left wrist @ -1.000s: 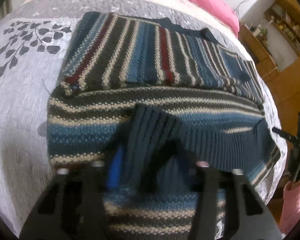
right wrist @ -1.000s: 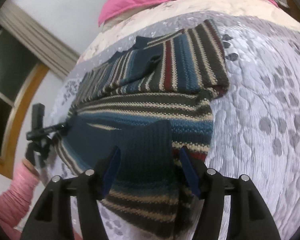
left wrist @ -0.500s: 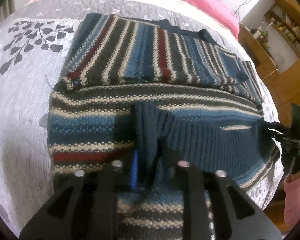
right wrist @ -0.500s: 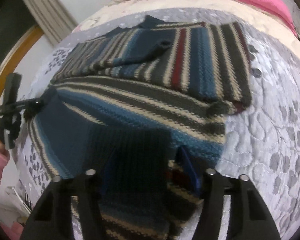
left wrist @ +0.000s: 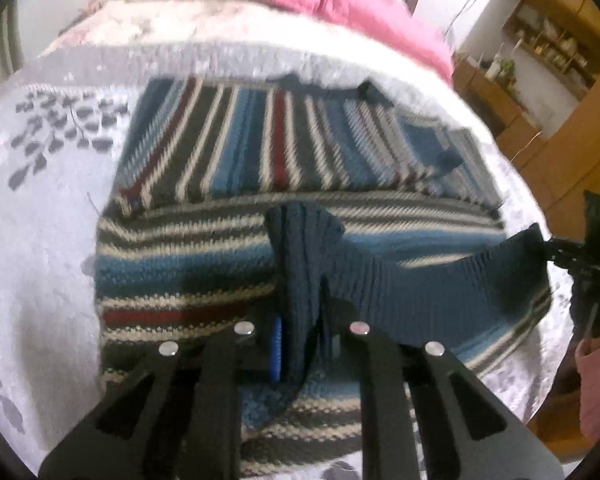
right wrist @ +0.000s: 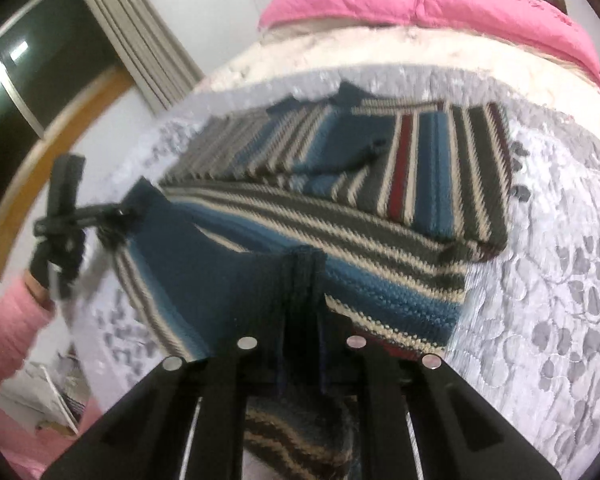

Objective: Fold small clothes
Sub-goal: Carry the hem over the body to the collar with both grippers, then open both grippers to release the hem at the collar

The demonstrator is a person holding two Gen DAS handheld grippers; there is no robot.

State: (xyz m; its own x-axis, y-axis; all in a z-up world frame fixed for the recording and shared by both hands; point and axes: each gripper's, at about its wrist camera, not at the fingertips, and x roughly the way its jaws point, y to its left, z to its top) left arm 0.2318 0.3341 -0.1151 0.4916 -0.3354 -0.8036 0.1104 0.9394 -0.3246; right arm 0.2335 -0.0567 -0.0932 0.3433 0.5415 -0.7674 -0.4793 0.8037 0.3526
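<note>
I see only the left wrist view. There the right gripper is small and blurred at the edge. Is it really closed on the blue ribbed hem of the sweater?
Observer: Yes. In the right wrist view the right gripper is shut on a pinched fold of the ribbed hem.
Operator: Is there cloth under that gripper?
Observer: Yes. Bunched striped cloth of the sweater shows just below its fingers.
Operator: And how does my left gripper look from there?
Observer: The left gripper holds the far end corner of the hem, lifted off the quilt.
</note>
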